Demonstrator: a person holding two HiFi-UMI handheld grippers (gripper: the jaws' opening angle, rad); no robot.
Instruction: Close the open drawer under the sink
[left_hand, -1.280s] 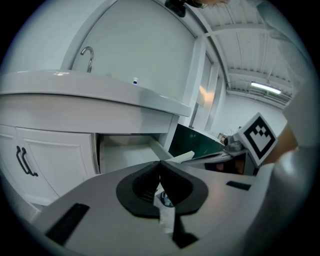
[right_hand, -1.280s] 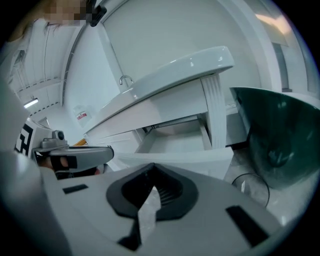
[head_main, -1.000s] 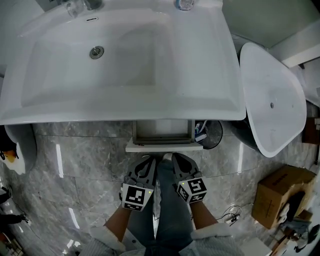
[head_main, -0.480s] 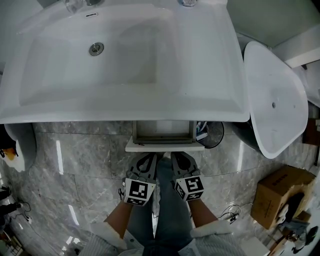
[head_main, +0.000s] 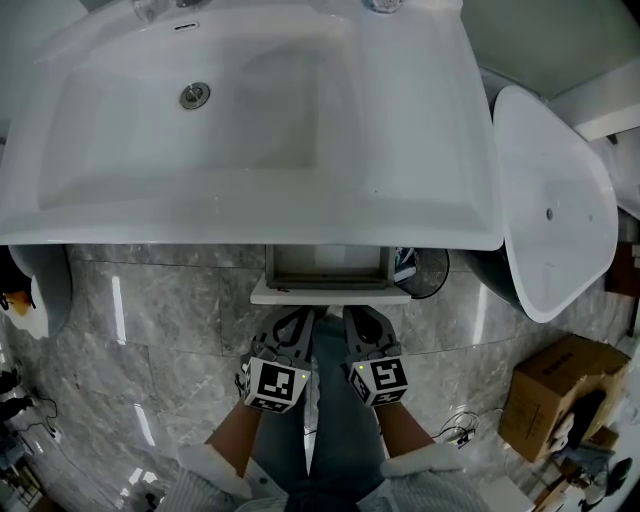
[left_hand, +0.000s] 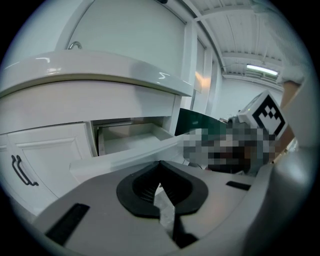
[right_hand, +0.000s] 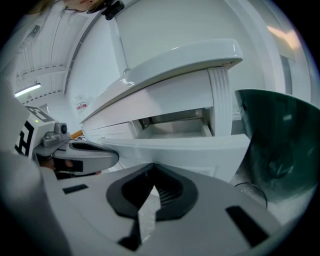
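The white drawer (head_main: 328, 268) stands pulled out under the white sink (head_main: 120, 215), its front panel (head_main: 330, 295) facing me. My left gripper (head_main: 298, 317) and right gripper (head_main: 352, 315) sit side by side just short of that panel, both shut and holding nothing. In the left gripper view the left gripper (left_hand: 160, 164) points at the drawer (left_hand: 131, 141), whose inside looks bare. In the right gripper view the right gripper (right_hand: 153, 166) sits just below the drawer front (right_hand: 175, 147). Contact with the panel cannot be told.
A white oval basin (head_main: 545, 200) on a dark base stands at the right, with a black bin (head_main: 428, 268) beside the drawer. A cardboard box (head_main: 555, 390) lies on the marble floor (head_main: 170, 330). A cabinet door with a dark handle (left_hand: 22, 171) is left of the drawer.
Both grippers have edged slightly toward the drawer front. The drawer is open by the same amount.
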